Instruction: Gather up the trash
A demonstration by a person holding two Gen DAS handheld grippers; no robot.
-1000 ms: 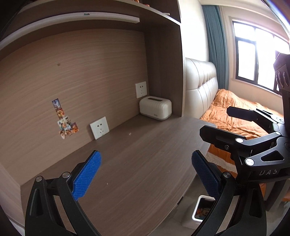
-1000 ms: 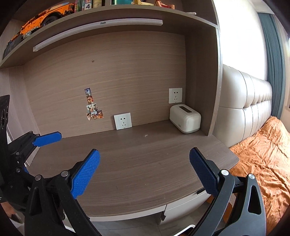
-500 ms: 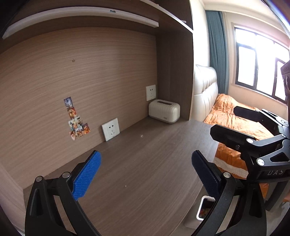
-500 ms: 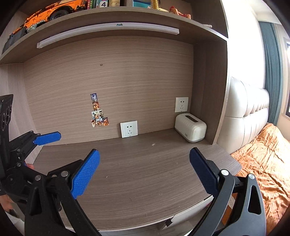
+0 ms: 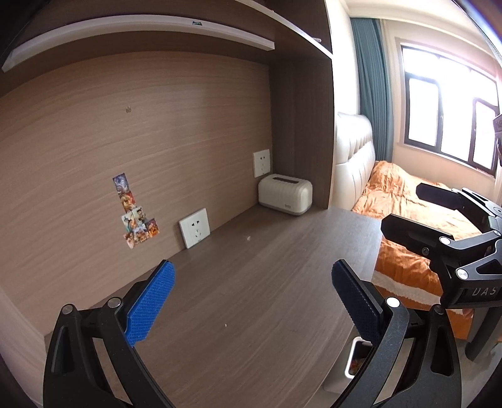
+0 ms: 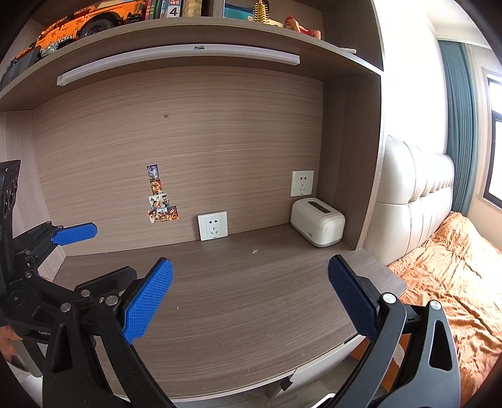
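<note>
My left gripper (image 5: 251, 301) is open and empty above the brown wooden desk (image 5: 251, 314). My right gripper (image 6: 248, 298) is open and empty above the same desk (image 6: 251, 298). Each gripper shows at the edge of the other's view: the right one (image 5: 451, 232) at the right, the left one (image 6: 62, 251) at the left. A small white trash bin (image 5: 356, 361) with colourful scraps inside stands on the floor by the desk's right end, partly hidden behind my left gripper's right finger. Tiny white crumbs (image 6: 254, 251) lie on the desk near the back wall.
A cream tissue box (image 6: 317, 226) sits in the desk's back right corner. Two white wall sockets (image 6: 212, 225) and stickers (image 6: 160, 201) are on the back panel. A shelf with an orange toy truck (image 6: 94, 18) is overhead. A bed with an orange cover (image 5: 408, 204) is at the right.
Both grippers have risen and tilted up, so the desk and back wall sit lower in the views. Both stay open and empty.
</note>
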